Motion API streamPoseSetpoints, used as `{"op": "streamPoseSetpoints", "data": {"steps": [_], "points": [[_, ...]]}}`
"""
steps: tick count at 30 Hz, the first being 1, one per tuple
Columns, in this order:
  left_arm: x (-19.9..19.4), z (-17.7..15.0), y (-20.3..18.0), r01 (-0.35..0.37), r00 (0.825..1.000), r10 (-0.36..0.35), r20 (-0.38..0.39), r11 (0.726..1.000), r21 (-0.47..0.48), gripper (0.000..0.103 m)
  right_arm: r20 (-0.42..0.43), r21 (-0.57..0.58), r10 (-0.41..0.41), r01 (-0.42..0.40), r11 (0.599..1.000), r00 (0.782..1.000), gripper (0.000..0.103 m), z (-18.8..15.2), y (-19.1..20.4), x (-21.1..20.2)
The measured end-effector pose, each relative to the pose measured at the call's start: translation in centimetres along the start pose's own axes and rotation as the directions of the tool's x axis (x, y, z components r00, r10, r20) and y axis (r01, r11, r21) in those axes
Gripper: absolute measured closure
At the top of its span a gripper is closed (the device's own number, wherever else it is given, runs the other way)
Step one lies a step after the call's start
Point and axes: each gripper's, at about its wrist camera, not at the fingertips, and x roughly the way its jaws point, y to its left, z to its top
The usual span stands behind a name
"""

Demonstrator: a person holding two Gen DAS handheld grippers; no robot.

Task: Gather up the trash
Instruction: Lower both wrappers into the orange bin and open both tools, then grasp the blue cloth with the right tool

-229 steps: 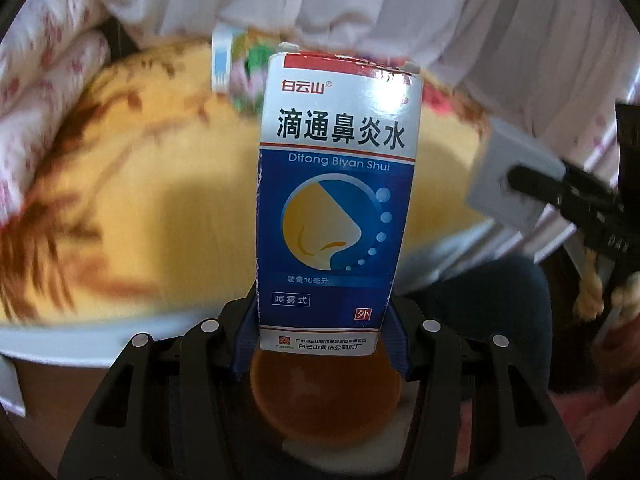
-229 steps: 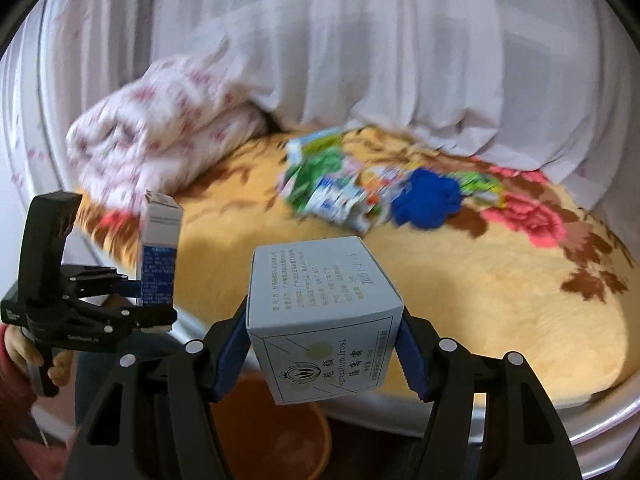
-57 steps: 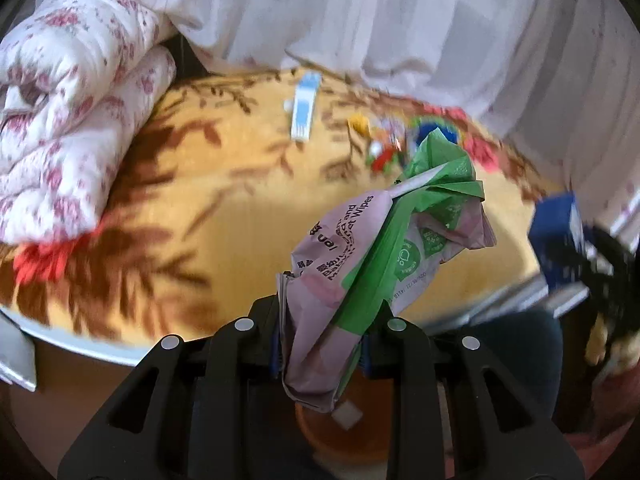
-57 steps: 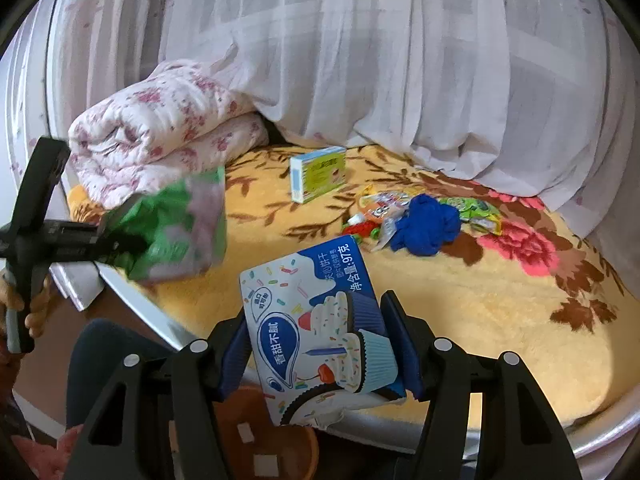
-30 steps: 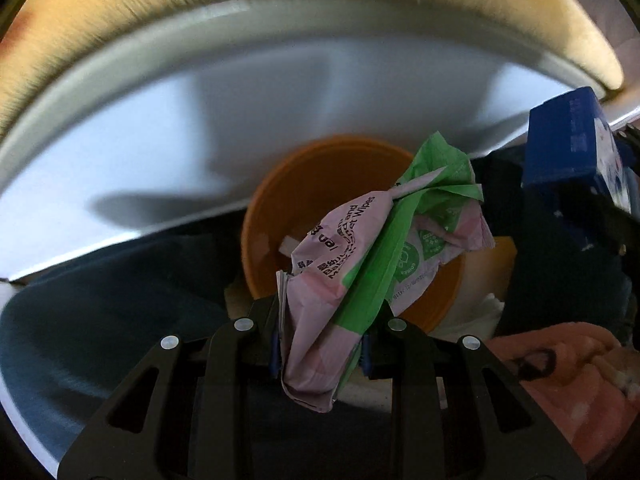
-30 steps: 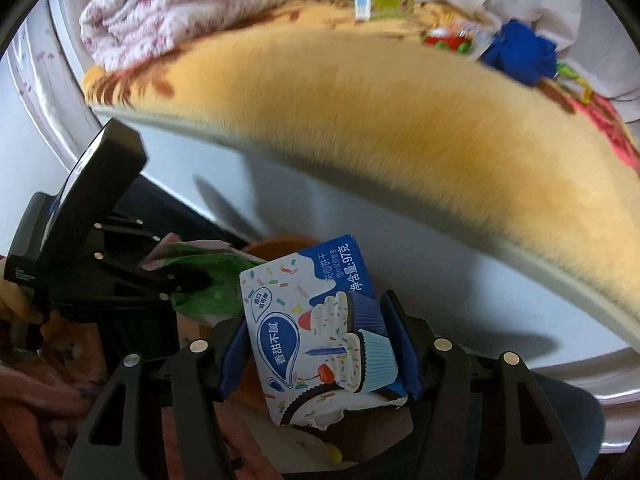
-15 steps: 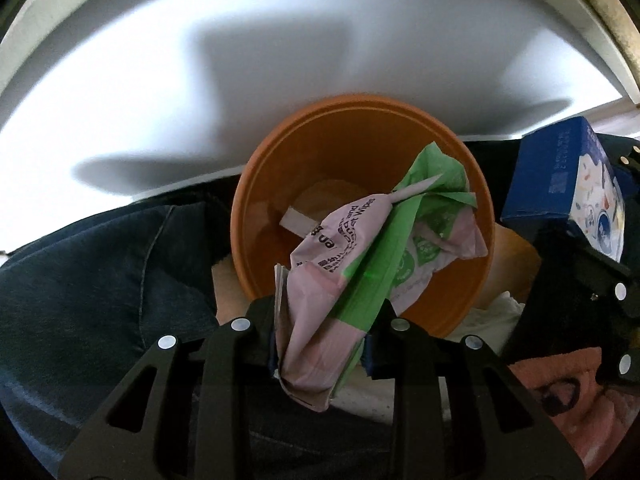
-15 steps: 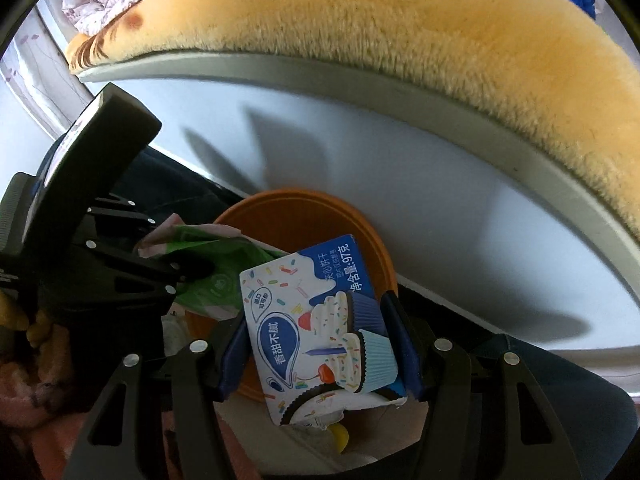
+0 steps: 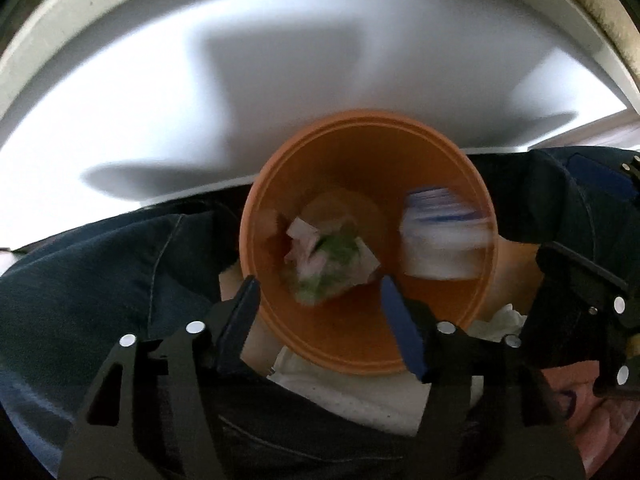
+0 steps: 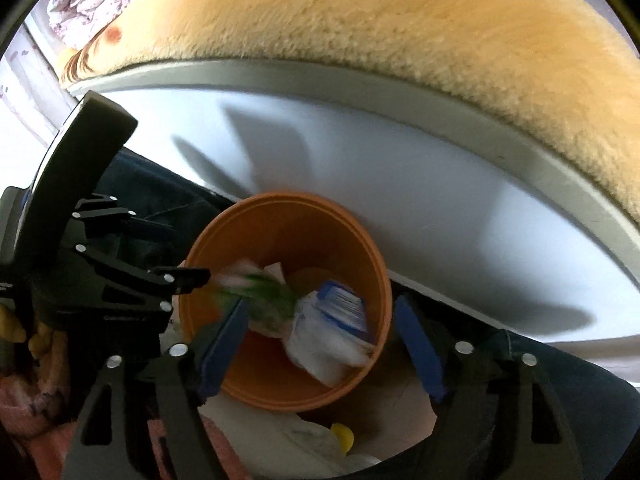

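A crumpled pink-and-green wrapper (image 9: pixel 326 258) and a blurred blue-and-white box (image 9: pixel 444 236) sit inside the orange bin (image 9: pixel 448 160), beyond both grippers. The left gripper (image 9: pixel 320 308) and right gripper (image 10: pixel 320 340) gape wide, holding nothing, above the bin's near rim.

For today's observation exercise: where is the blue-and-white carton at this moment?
The blue-and-white carton is inside the orange bin, blurred, on its right side in both wrist views, next to the green-and-pink wrapper; neither gripper holds it.
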Motion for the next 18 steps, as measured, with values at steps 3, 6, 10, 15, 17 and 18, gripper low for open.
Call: {"op": "streamPoseSetpoints", "data": {"steps": [3,6,10,15,17,18], "points": [[-0.3,0.1,0.0,-0.006,1.0,0.006,0.01,1.0,0.0,0.036,0.009,0.005,-0.002,0.002,1.0,1.0,0.023,-0.1,-0.2,-0.4],[-0.4,0.1,0.0,-0.005,1.0,0.005,0.016,1.0,-0.001,0.036,0.012,0.012,-0.002,0.002,1.0,1.0,0.023,-0.3,-0.3,-0.7],[-0.6,0.2,0.1,-0.005,1.0,0.005,0.022,1.0,-0.006,0.036,0.014,0.02,-0.004,0.003,1.0,1.0,0.023,-0.3,-0.2,-0.8],[-1.2,0.1,0.0,-0.008,0.999,0.009,0.031,1.0,-0.003,0.035,0.026,0.025,-0.005,0.004,1.0,1.0,0.023,-0.3,-0.7,-1.3],[-1.7,0.0,-0.1,-0.009,0.999,0.008,0.041,1.0,0.003,0.035,0.033,0.028,-0.003,0.002,1.0,0.999,0.023,-0.4,-0.7,-1.6],[-2.0,0.0,-0.2,-0.011,0.999,0.011,0.046,1.0,0.005,0.035,0.039,0.03,-0.003,0.002,1.0,0.999,0.023,-0.3,-0.8,-1.9]]}}
